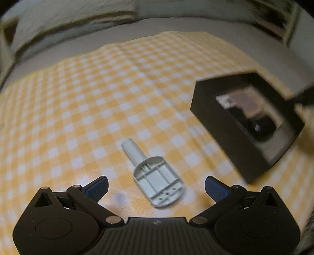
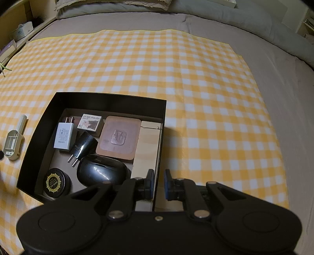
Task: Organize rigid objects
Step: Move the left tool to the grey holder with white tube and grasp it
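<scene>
A yellow-checked cloth covers the grey bed — pillows behind, a shelf alongside.

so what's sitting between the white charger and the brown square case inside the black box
In the right wrist view, the black plug adapter lies between the white charger and the brown square case in the black box.

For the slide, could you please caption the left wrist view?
Open left gripper above a grey plastic part on the checked cloth, black box at right.
</scene>
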Demonstrator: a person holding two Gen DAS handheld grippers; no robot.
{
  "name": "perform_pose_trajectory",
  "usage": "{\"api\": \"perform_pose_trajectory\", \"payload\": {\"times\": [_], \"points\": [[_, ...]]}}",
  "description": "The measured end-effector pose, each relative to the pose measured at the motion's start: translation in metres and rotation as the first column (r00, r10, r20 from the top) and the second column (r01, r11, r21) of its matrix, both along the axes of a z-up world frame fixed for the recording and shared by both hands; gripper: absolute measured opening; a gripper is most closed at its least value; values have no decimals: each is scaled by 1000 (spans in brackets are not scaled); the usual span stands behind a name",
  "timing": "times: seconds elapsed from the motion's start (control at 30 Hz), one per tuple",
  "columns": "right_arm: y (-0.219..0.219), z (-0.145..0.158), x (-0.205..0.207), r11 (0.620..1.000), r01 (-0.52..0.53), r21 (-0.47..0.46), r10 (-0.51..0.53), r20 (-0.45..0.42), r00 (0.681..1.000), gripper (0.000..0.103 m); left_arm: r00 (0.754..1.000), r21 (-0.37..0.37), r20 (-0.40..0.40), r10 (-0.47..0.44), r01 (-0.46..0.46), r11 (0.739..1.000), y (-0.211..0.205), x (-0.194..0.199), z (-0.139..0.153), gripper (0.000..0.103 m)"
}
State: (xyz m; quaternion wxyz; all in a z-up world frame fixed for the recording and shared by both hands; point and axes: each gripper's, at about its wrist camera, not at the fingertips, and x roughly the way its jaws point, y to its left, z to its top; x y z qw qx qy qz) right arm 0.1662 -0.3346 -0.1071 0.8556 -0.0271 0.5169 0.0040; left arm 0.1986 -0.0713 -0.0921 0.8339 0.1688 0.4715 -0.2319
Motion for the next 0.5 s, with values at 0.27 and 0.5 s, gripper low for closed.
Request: {"api": "perform_pose_trajectory", "payload": {"times": [0.27, 0.5], "points": [[2, -1, -1, 1000, -22, -7, 22, -8, 1000, 7, 981, 62, 37, -192, 190, 980, -20, 1, -21, 103], [-1, -2, 0, 1000, -19, -2, 19, -11, 1000, 7, 970, -44, -31, -241, 240, 970, -21, -6, -16, 103]]}}
